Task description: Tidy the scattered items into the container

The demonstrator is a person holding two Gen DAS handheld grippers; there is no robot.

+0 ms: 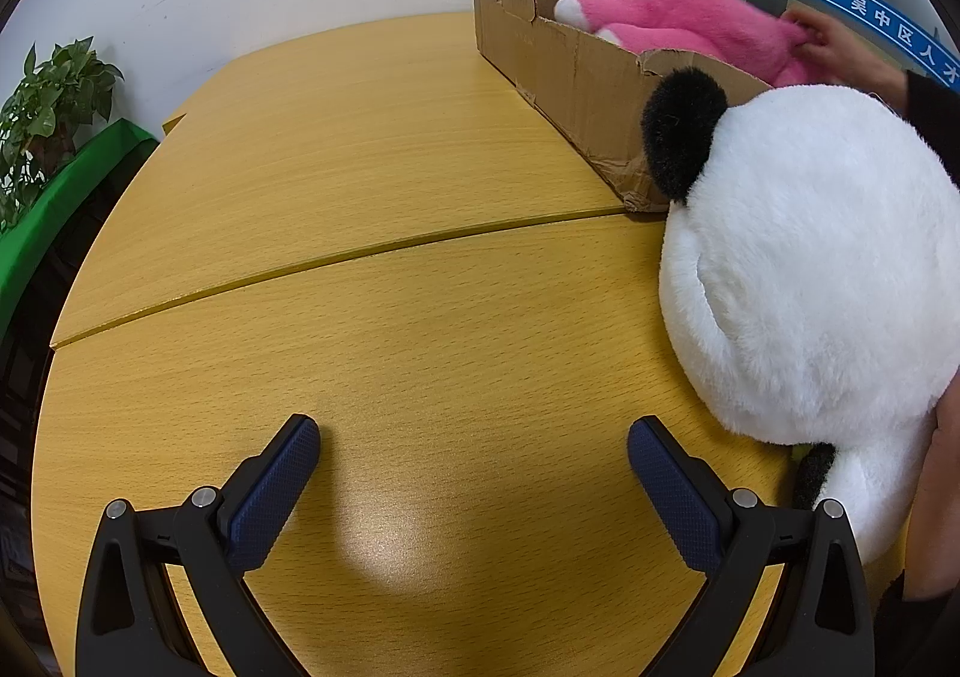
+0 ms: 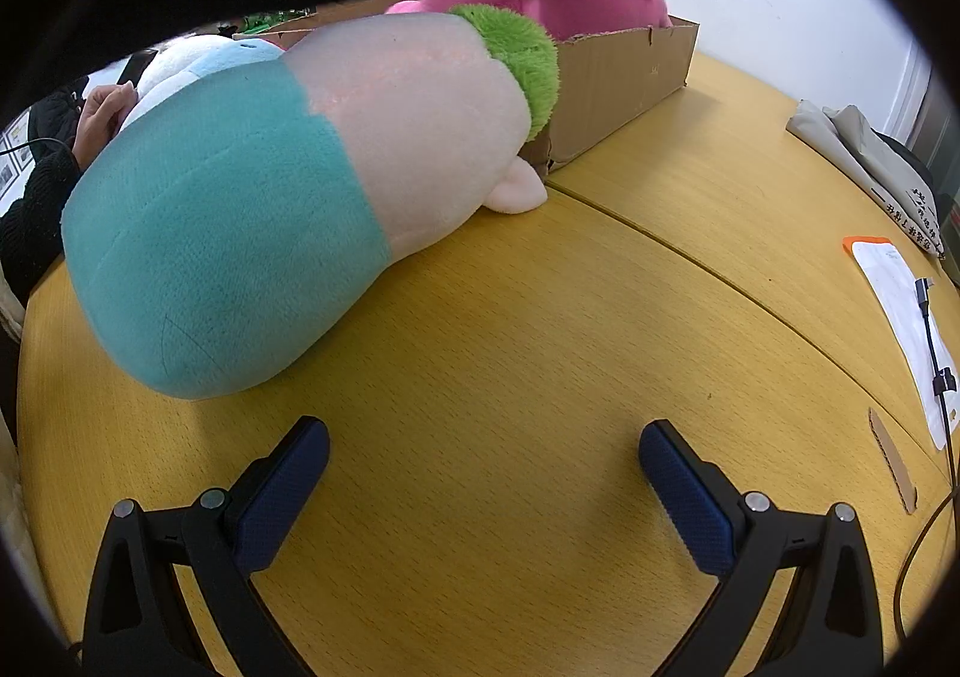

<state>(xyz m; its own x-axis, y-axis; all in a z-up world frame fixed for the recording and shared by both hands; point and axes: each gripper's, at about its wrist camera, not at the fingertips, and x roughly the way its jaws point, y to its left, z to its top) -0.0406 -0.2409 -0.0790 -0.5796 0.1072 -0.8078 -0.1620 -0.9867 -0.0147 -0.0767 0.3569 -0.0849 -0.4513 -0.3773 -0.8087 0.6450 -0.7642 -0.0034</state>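
Beside the box: a cardboard box (image 1: pixel 570 77) stands on the wooden tabletop (image 1: pixel 372 197) and serves as the reference for all positions below
Box condition: brown corrugated card, shallow, rim torn and ragged, near corner crushed
Inside the box: a pink plush toy (image 1: pixel 678 17), long-piled and soft, with a white tip at one end; a bare hand (image 1: pixel 834 41) rests on it over the far end of the box
Outside, at the near corner: a white plush toy (image 1: pixel 816 269), rounded and fluffy, with a black ear (image 1: pixel 681 131) pressed against the box wall
Outside, at the other near corner: a teal and peach plush toy (image 2: pixel 300 197), smooth short pile, bolster-shaped, its green shaggy tuft (image 2: pixel 522 59) touching the box wall (image 2: pixel 624 77)
Left tool (image 1: pixel 474 461): spread wide, holding nothing, hovering over bare tabletop well short of the box; fingers black with blue textured pads (image 1: pixel 276 491)
Right tool (image 2: pixel 483 467): spread wide, holding nothing, just in front of the teal end of the bolster toy
Progress, as judged: one toy in, at least two large toys outstanding; task early to midway
Remaining work, as judged: both toys are bulky and yielding, so each will need a deep pinch of pile; room in the box looks limited
Not assessed: paper sheet and cable at the tabletop's edge, well away from the box
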